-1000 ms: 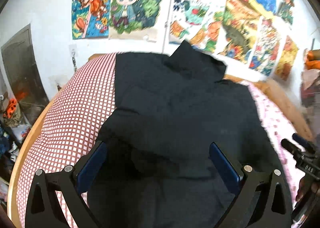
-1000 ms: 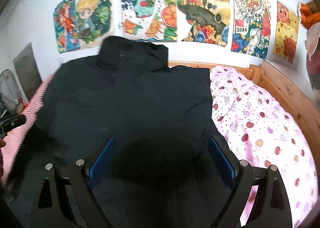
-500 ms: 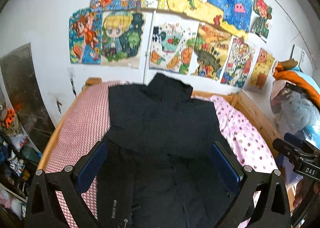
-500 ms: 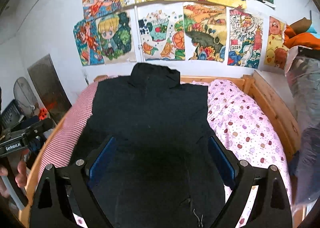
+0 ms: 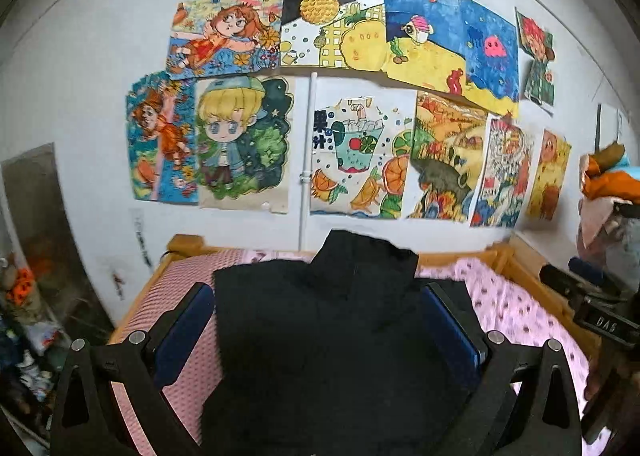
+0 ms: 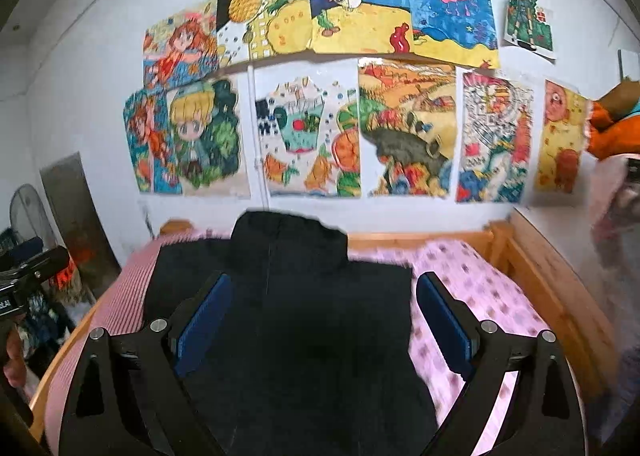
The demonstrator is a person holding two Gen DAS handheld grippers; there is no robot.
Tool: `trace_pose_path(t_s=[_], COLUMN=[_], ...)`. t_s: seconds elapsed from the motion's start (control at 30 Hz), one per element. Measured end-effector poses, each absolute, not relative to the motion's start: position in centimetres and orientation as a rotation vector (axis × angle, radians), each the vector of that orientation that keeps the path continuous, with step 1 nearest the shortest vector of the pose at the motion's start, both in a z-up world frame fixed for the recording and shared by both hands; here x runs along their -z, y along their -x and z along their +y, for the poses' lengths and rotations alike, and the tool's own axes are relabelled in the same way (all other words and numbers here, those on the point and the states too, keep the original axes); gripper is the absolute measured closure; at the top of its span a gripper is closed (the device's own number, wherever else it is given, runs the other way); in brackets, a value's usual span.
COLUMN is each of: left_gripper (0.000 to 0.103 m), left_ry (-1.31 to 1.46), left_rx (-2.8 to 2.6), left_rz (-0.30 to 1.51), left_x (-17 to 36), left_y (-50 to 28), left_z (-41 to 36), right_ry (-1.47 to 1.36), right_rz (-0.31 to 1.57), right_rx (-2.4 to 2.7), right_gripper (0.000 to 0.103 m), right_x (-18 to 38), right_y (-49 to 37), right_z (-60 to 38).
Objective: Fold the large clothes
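Both cameras have pulled up and back; more wall now shows. Left gripper (image 5: 316, 332): jaws apart, empty. Right gripper (image 6: 322, 320): jaws apart, empty. Black coat (image 5: 332, 340): flat along the bed (image 6: 476, 296), collar far. Advice: grasp hem corners evenly. Containers: none seen.

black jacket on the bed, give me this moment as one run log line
black jacket: flat on bed, collar toward wall | left gripper: open, empty | right gripper: open, empty | fold: not gripped
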State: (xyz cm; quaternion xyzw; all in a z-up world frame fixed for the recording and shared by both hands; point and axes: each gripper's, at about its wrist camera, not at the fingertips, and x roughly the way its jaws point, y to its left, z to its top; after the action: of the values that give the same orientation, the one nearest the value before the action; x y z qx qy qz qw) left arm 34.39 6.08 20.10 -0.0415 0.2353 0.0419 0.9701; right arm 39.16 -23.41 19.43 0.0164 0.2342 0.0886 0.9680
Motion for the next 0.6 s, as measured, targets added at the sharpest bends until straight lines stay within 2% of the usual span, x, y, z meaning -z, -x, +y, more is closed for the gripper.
trace_pose_path(t_s=[0.43,0.5,0.57,0.6], left_gripper=[0.0,0.0,0.0,0.0], left_ry=[0.254,0.253,0.23,0.211], left_rx=[-0.163,-0.159,-0.168,-0.172], left_rz=[0.671,0.677,0.685,0.697], left_x=[-12.1,-11.3,-10.5,-10.0], left_y=[-52.8,-55.0,-56.7,-58.0], left_z=[8.5,8.5,8.1,7.8], right_ry=[-0.083,-0.093,-0.095,-0.099], right_rz=[0.6,0.623,0.647,0.652], right_rx=[-0.182,-0.198,-0.211,-0.218], right_gripper=[0.013,0.019,0.031,0.032], right_x=[-10.6,-9.3,-8.1,-7.6], right_y=[-55.4,-58.2,-60.6,-61.4], right_z=[-23.4,-23.0,-22.3,-22.1])
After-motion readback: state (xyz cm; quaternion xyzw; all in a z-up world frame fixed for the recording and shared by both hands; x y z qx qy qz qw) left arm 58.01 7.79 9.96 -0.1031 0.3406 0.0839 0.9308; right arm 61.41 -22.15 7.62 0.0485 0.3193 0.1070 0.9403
